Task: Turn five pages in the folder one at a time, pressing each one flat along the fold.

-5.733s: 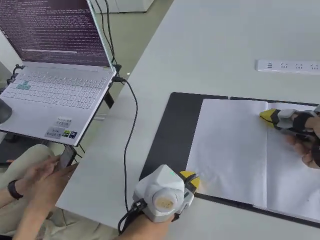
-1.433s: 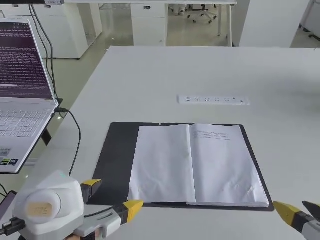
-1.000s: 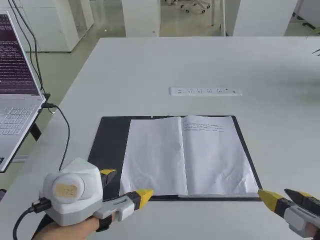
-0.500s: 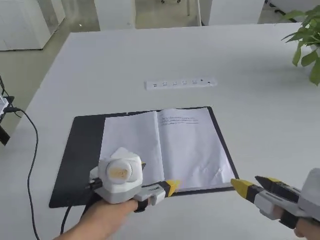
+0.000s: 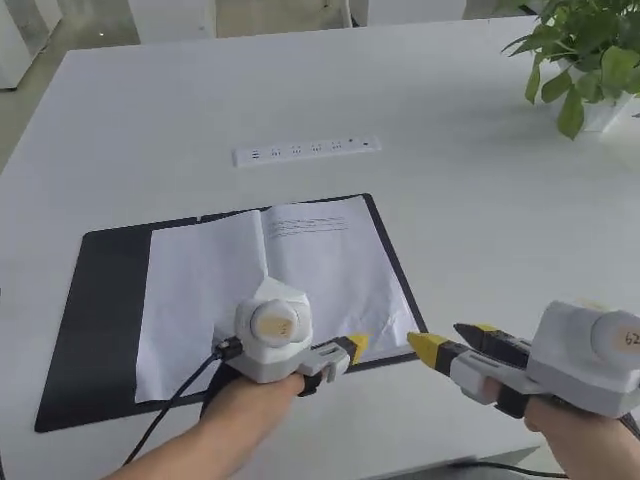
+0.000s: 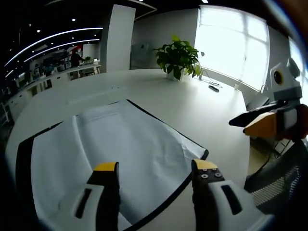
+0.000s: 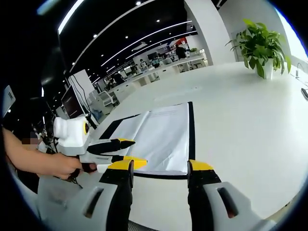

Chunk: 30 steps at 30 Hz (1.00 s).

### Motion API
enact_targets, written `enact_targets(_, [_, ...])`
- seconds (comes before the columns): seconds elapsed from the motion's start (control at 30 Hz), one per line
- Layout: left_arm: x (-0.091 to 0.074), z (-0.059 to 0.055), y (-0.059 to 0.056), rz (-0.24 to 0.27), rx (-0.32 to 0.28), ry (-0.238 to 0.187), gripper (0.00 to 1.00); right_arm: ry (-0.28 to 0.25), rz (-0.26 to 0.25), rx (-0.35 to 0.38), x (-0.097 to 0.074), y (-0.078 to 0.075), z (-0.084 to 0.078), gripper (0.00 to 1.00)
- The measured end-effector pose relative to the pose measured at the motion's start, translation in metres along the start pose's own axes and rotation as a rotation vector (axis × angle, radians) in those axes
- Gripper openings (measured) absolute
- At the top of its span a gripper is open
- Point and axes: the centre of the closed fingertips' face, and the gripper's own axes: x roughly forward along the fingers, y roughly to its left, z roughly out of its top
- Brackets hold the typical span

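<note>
- Black folder open flat on white counter, near its front edge; left inner cover bare.
- White pages spread both sides of centre fold, paper faintly rippled, few printed lines at top of right page.
- Left hand-held gripper over near edge of right page, jaws apart, nothing between.
- Right hand-held gripper just off folder's near right corner, over bare counter, jaws apart, empty.
- Power strip beyond far edge, apart.
- Potted plant at far right; wide bare counter between.
</note>
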Motion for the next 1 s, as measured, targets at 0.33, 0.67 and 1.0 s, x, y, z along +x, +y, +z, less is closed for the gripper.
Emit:
enact_targets(0.33, [0.026,-0.004,-0.004,0.071,-0.013,-0.026,0.58,0.008,0.013,0.018,0.000,-0.003,-0.005,0.43])
enact_targets(0.67, [0.039,-0.012,-0.021,0.098,0.055,-0.065,0.57,0.016,0.009,0.032,0.000,-0.008,-0.010,0.42])
enact_targets(1.0, [0.041,-0.013,-0.020,0.098,0.088,-0.137,0.53,0.023,0.003,0.050,-0.001,-0.013,-0.015,0.42])
